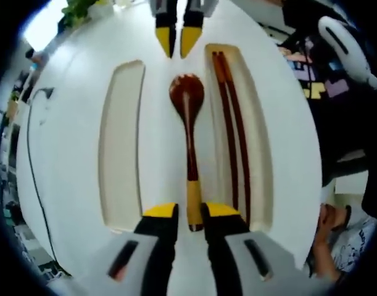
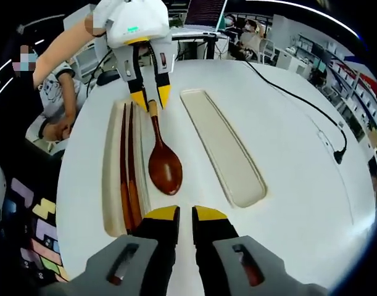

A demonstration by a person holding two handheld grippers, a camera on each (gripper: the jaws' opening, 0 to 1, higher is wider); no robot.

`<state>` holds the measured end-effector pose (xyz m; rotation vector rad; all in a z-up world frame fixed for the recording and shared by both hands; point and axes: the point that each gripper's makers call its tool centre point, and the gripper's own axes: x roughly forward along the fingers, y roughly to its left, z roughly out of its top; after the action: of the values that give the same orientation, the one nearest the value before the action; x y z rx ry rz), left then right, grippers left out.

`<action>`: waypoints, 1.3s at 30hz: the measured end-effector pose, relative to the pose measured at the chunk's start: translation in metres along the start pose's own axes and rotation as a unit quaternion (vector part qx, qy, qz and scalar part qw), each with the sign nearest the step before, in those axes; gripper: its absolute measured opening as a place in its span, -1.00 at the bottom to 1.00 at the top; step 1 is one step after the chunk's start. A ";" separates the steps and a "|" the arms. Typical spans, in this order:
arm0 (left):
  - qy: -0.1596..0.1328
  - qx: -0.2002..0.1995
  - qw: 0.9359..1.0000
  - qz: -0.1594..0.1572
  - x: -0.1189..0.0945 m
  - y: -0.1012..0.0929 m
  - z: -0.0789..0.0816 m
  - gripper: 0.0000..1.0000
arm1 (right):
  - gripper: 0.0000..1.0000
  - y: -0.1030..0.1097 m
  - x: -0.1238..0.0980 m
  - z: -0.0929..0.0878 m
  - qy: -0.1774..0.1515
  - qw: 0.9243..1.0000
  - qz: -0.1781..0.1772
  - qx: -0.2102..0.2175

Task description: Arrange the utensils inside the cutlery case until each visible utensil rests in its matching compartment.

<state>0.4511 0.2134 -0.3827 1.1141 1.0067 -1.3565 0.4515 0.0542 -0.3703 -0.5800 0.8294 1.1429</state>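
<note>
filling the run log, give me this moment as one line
spoon: between compartments | chopsticks: in compartment | left gripper: around spoon handle, grip unclear | right gripper: open

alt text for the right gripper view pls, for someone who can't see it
A wooden spoon lies on the white cutlery case between two recessed compartments, its handle tip between the left gripper's yellow-tipped jaws. The compartment beside it holds dark chopsticks; the other compartment is empty. The right gripper hovers below, holding nothing.

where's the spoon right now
The spoon lies on the white table between the chopstick compartment and the empty compartment, its handle at the left gripper.
</note>
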 end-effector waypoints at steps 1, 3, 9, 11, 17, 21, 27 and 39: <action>0.003 -0.004 1.000 -0.001 0.000 0.000 0.000 -0.67 | -0.84 0.001 0.001 -0.001 -0.004 1.000 0.001 0.002; 0.008 -0.002 1.000 -0.001 0.001 -0.001 0.000 -0.69 | -0.78 0.002 0.003 -0.001 -0.015 1.000 0.003 0.000; 0.036 -0.005 0.999 -0.009 0.001 0.001 0.001 -0.79 | -0.75 0.000 0.010 -0.007 -0.034 0.999 0.016 0.026; 0.035 0.001 0.999 -0.014 0.001 0.002 0.001 -0.79 | -0.75 -0.001 0.008 -0.005 -0.048 0.998 0.016 0.028; -0.014 0.001 0.998 -0.053 -0.001 0.001 0.000 -0.80 | -0.68 -0.007 0.003 -0.005 -0.071 0.997 0.004 0.011; -0.046 -0.045 0.992 -0.113 -0.003 0.003 0.001 -0.80 | -0.66 -0.012 0.004 0.003 -0.093 0.996 -0.001 0.005; -0.070 -0.081 0.982 -0.155 -0.004 0.006 0.002 -0.80 | -0.67 -0.012 -0.002 0.017 -0.139 0.985 -0.025 -0.099; -0.061 -0.127 0.969 -0.203 -0.004 0.010 0.004 -0.80 | -0.54 0.005 0.014 0.041 -0.137 0.980 0.004 -0.142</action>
<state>0.4608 0.2094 -0.3777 0.6446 1.3231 -1.5437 0.4609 0.0950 -0.3581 -0.6362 0.4355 1.3242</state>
